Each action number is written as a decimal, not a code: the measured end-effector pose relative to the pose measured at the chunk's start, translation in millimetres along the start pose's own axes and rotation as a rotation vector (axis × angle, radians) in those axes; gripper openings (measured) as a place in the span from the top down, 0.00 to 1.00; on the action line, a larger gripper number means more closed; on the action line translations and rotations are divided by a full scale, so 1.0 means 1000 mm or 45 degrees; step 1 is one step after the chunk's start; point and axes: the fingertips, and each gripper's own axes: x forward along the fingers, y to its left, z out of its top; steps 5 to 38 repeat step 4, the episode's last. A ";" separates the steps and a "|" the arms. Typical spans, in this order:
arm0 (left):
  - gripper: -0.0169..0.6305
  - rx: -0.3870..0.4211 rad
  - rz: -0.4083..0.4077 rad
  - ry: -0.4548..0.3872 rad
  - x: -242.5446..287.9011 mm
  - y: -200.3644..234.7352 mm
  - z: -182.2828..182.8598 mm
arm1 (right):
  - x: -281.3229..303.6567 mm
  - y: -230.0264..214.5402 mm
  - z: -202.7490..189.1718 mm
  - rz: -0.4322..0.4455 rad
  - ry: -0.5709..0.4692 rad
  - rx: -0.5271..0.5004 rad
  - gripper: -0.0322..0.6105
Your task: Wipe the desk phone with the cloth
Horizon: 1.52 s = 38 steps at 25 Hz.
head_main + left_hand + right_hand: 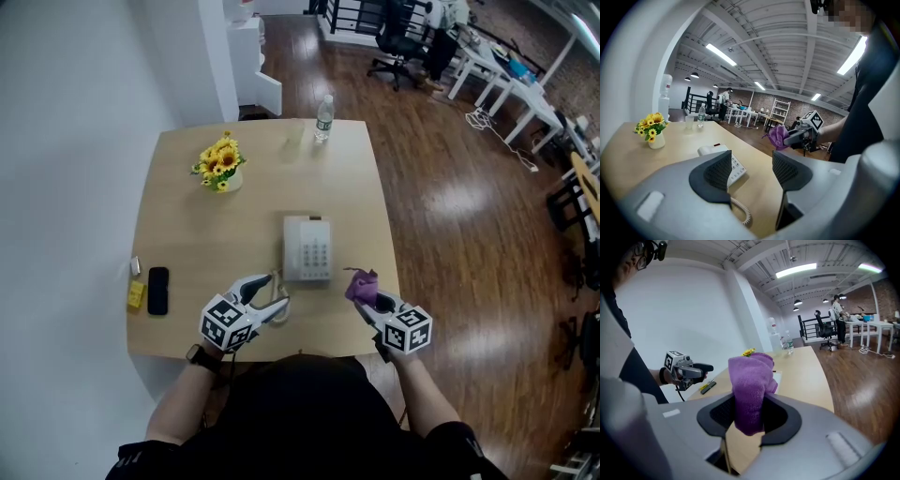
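Head view: the desk phone (307, 248) lies flat near the middle of the wooden table (187, 234), towards its near edge, keypad up, with the handset along its left side. A coiled cord (276, 283) leaves the phone's near left corner.

The purple cloth (362, 283) sits just beside the phone's near right corner, apart from the phone. The right gripper (365, 298) holds it: in the right gripper view both jaw pads press on the bunched cloth, which stands up above the jaws and hangs a little below them.

The left gripper (277, 297) is positioned at the phone's near left corner, close to the cord. In the left gripper view its jaws stand apart with nothing between them; the table top, part of the keypad and the cord show through the gap.

Other items on the table:
- a black handset-shaped device (157, 290) and a yellow item (137, 294), side by side near the left edge
- a small vase of sunflowers (220, 165) on the far left part
- a water bottle (324, 117), upright at the far edge
- a clear cup (296, 137) just left of the bottle
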 end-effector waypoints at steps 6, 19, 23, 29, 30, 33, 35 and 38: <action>0.56 -0.011 0.002 0.001 -0.003 -0.004 -0.004 | -0.002 0.004 -0.003 0.003 -0.004 0.008 0.72; 0.56 -0.011 0.002 0.001 -0.003 -0.004 -0.004 | -0.002 0.004 -0.003 0.003 -0.004 0.008 0.72; 0.56 -0.011 0.002 0.001 -0.003 -0.004 -0.004 | -0.002 0.004 -0.003 0.003 -0.004 0.008 0.72; 0.56 -0.011 0.002 0.001 -0.003 -0.004 -0.004 | -0.002 0.004 -0.003 0.003 -0.004 0.008 0.72; 0.56 -0.011 0.002 0.001 -0.003 -0.004 -0.004 | -0.002 0.004 -0.003 0.003 -0.004 0.008 0.72; 0.56 -0.011 0.002 0.001 -0.003 -0.004 -0.004 | -0.002 0.004 -0.003 0.003 -0.004 0.008 0.72; 0.56 -0.011 0.002 0.001 -0.003 -0.004 -0.004 | -0.002 0.004 -0.003 0.003 -0.004 0.008 0.72; 0.56 -0.011 0.002 0.001 -0.003 -0.004 -0.004 | -0.002 0.004 -0.003 0.003 -0.004 0.008 0.72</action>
